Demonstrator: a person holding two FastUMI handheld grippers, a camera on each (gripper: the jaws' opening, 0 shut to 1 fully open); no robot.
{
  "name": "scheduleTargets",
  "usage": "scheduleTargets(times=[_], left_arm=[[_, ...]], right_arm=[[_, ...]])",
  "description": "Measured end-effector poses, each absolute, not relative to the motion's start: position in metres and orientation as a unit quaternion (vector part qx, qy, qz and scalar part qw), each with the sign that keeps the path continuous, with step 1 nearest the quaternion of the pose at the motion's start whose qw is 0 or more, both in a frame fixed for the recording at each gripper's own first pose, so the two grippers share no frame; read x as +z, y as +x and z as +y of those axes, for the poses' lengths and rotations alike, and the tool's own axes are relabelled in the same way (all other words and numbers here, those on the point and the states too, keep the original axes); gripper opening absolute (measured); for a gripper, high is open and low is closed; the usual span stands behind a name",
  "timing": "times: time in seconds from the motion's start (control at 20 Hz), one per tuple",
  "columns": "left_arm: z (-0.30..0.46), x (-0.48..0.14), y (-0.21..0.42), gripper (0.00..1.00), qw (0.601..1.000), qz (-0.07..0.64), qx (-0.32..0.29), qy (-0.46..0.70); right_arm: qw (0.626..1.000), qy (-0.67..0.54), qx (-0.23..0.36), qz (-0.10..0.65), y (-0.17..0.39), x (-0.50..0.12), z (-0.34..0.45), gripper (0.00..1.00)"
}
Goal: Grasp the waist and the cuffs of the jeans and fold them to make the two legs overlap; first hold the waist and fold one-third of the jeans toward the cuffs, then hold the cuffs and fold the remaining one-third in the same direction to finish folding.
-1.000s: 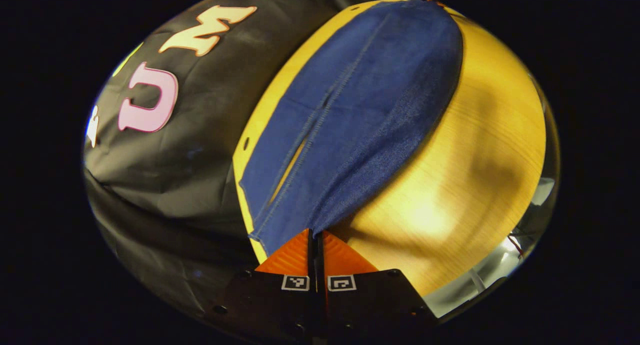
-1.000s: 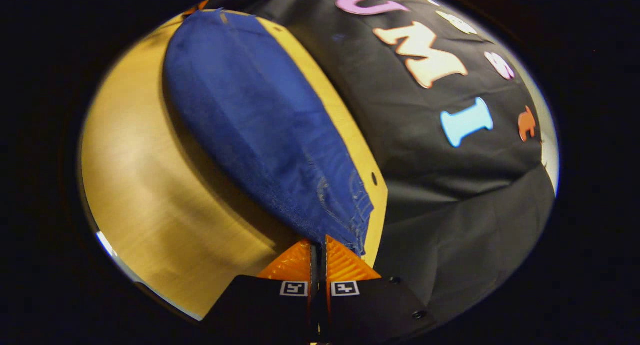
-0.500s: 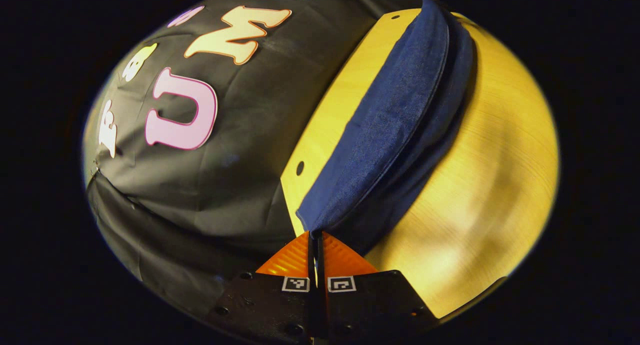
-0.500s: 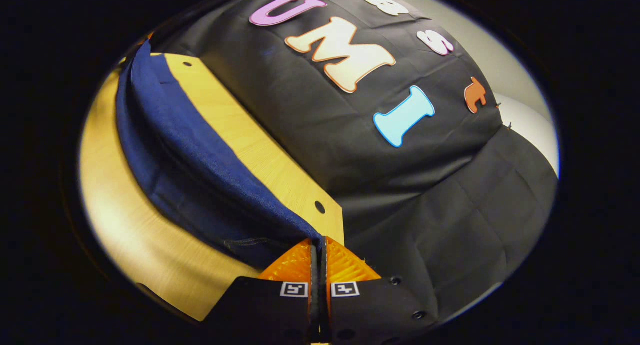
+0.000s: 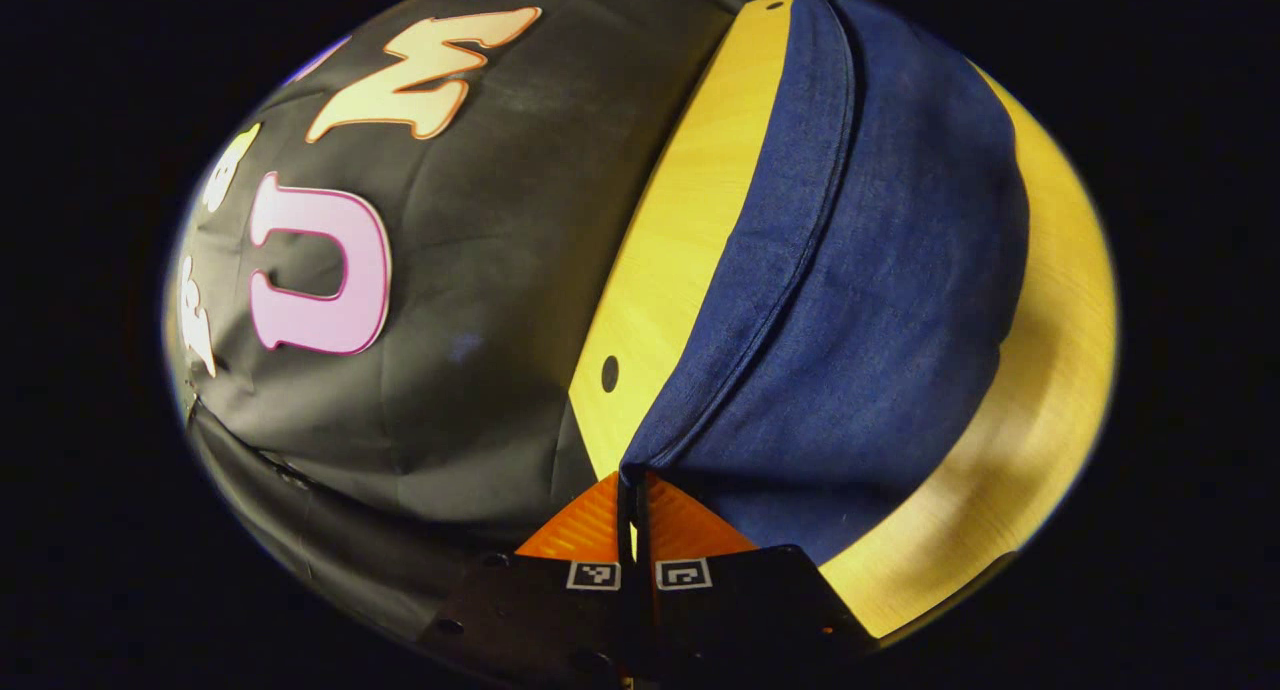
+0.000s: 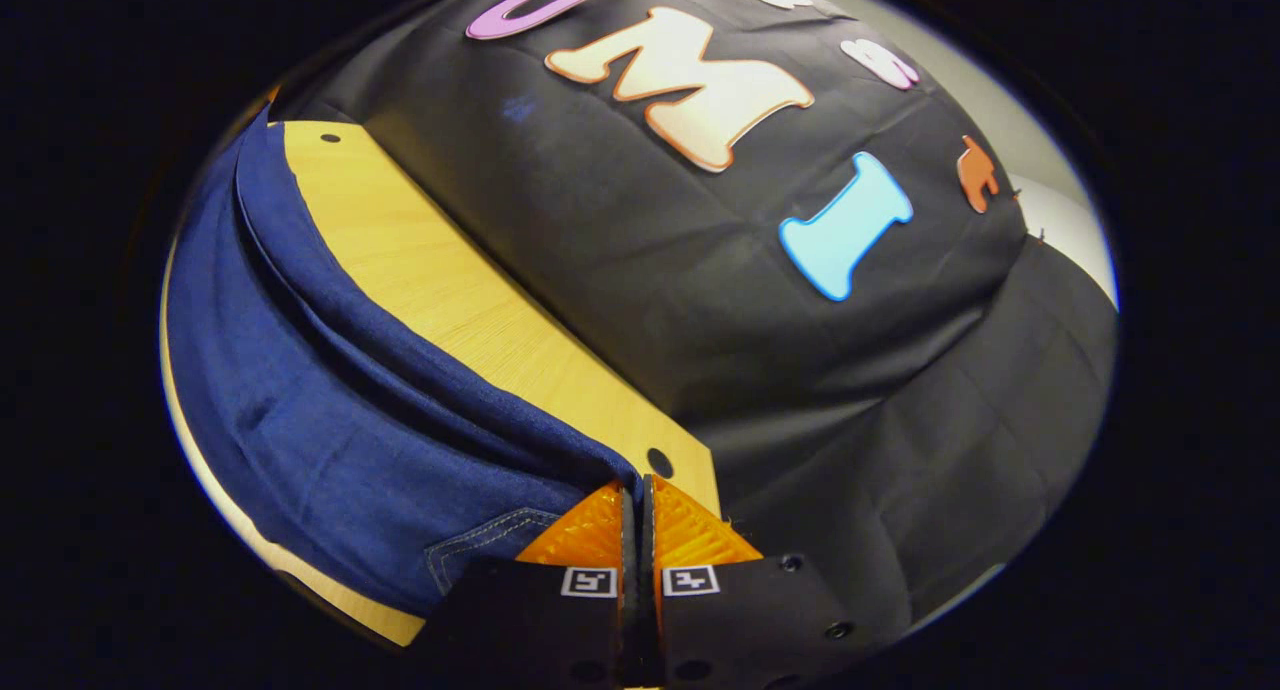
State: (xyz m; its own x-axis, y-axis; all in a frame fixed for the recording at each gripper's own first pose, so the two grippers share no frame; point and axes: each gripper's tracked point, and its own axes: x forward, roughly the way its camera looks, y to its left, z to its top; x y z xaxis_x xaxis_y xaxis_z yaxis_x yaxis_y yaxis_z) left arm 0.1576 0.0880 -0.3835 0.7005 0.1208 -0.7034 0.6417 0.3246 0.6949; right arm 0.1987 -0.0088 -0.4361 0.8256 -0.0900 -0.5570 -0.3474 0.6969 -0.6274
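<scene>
Dark blue jeans [image 5: 860, 300] lie lengthwise on a yellow wooden table [image 5: 680, 230], one leg folded over the other. In the left gripper view my left gripper [image 5: 631, 482] is shut on one end of the jeans, the cloth running up and away from the fingertips. In the right gripper view my right gripper [image 6: 632, 488] is shut on the other end of the jeans [image 6: 330, 420], where a stitched pocket seam shows just left of the fingers. The lifted edge hangs in a fold above the lower layer.
The black booth cloth [image 5: 440, 320] hangs right behind the table's far edge [image 6: 470, 300]. Small round holes sit in the tabletop near that edge [image 5: 609, 373] [image 6: 659, 462]. A strip of bare wood [image 5: 1040, 400] runs along the near side of the jeans.
Both grippers have carried the held edge of the jeans over toward the table's near side; the flat spread jeans now lie doubled, covering more of the wood.
</scene>
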Motion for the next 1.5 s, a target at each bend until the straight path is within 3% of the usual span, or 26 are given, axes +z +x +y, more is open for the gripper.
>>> scheduleTargets(times=[0.2,0.35,0.4,0.6,0.65,0.85,1.05,1.3,1.35,1.45,1.5], left_arm=[[0.088,-0.421,0.154,0.00,0.735,0.365,-0.174,0.545],[0.084,-0.427,0.139,0.00,0.755,0.383,-0.165,0.506],[0.079,-0.431,0.128,0.00,0.765,0.402,-0.169,0.473],[0.086,-0.389,0.139,1.00,0.827,0.367,-0.115,0.411],[0.083,-0.373,0.143,0.94,0.843,0.351,-0.105,0.394],[0.062,-0.318,0.153,0.94,0.894,0.307,-0.088,0.313],[0.041,-0.274,0.157,0.94,0.938,0.285,-0.062,0.186],[0.034,-0.217,0.166,0.95,0.963,0.255,-0.046,0.068],[0.034,-0.205,0.167,0.94,0.966,0.250,-0.042,0.055],[0.034,-0.183,0.172,1.00,0.970,0.240,-0.031,0.021],[0.037,-0.173,0.177,0.95,0.972,0.235,-0.024,0.003]], right_arm=[[0.863,-0.385,0.085,0.316,0.207,-0.481,-0.007,0.06],[0.884,-0.348,0.071,0.305,0.194,-0.461,-0.008,1.00],[0.891,-0.333,0.066,0.301,0.188,-0.450,-0.009,0.99],[0.910,-0.265,0.033,0.318,0.158,-0.420,-0.037,1.00],[0.914,-0.237,0.015,0.328,0.150,-0.416,-0.049,0.99],[0.918,-0.087,-0.088,0.378,0.124,-0.420,-0.109,0.99],[0.892,0.062,-0.178,0.411,0.107,-0.443,-0.157,0.99],[0.827,0.169,-0.266,0.466,0.091,-0.502,-0.193,0.96],[0.817,0.186,-0.274,0.472,0.089,-0.508,-0.192,0.99],[0.820,0.197,-0.281,0.458,0.100,-0.509,-0.199,0.96],[0.815,0.205,-0.280,0.464,0.097,-0.509,-0.197,0.94]])
